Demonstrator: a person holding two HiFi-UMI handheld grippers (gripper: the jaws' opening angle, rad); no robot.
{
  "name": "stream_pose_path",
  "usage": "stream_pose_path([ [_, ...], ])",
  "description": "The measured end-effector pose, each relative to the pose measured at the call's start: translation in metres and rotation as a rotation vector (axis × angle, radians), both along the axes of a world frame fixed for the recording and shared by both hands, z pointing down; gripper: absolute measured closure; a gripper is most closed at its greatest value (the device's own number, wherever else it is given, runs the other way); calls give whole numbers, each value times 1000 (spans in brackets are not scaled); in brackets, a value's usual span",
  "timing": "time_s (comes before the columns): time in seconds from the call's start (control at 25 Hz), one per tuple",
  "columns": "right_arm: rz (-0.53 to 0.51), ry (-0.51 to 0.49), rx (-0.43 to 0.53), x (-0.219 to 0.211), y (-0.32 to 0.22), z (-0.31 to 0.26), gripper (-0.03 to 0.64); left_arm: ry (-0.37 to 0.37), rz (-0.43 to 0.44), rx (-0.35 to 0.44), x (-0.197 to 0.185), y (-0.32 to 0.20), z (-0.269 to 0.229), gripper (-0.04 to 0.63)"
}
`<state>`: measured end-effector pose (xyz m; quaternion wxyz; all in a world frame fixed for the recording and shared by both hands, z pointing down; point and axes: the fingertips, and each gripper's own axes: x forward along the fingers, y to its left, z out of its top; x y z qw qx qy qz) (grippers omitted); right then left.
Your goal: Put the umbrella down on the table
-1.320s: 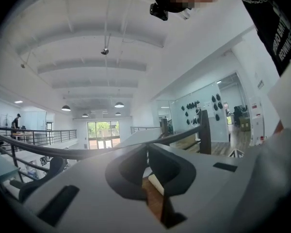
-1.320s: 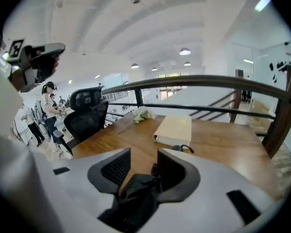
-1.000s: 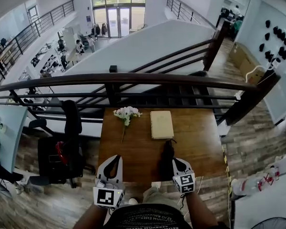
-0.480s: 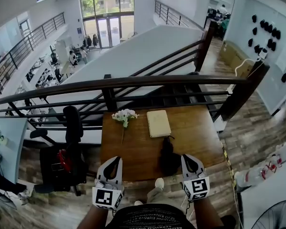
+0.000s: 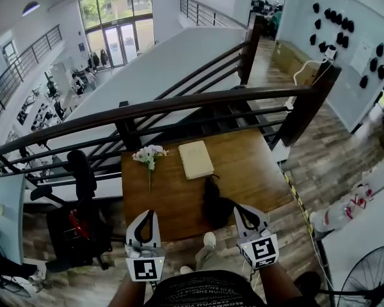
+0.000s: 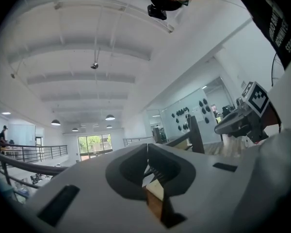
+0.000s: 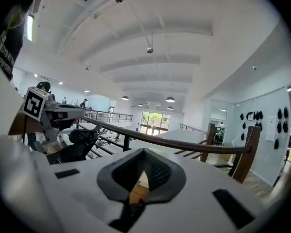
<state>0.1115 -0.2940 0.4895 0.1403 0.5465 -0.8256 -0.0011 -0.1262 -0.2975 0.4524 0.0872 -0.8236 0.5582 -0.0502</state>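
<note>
A folded black umbrella [image 5: 212, 200] lies on the wooden table [image 5: 173, 197], near its front edge and right of centre. My right gripper [image 5: 238, 207] hovers just right of the umbrella at the table's near edge. Its jaws are shut with nothing between them, as the right gripper view shows [image 7: 144, 152]. My left gripper [image 5: 147, 213] is held at the front edge further left, apart from the umbrella. In the left gripper view [image 6: 147, 147] its jaws meet, empty.
A bunch of white flowers [image 5: 148, 153] and a pale book [image 5: 196, 159] lie at the table's far side. A dark railing [image 5: 179, 107] runs behind the table. A black office chair [image 5: 83, 216] stands to the left, a fan [image 5: 365, 280] at the lower right.
My right gripper has lifted and drawn away from the umbrella, which stays lying on the table. The left gripper has shifted only slightly. The head view has swung a little.
</note>
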Motion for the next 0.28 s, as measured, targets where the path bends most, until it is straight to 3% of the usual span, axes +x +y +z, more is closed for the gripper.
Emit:
stream_pose_path([
  [0.28,-50,5,-17,-14,-15,13,601,-3,29,-26,13,-19,6,565],
])
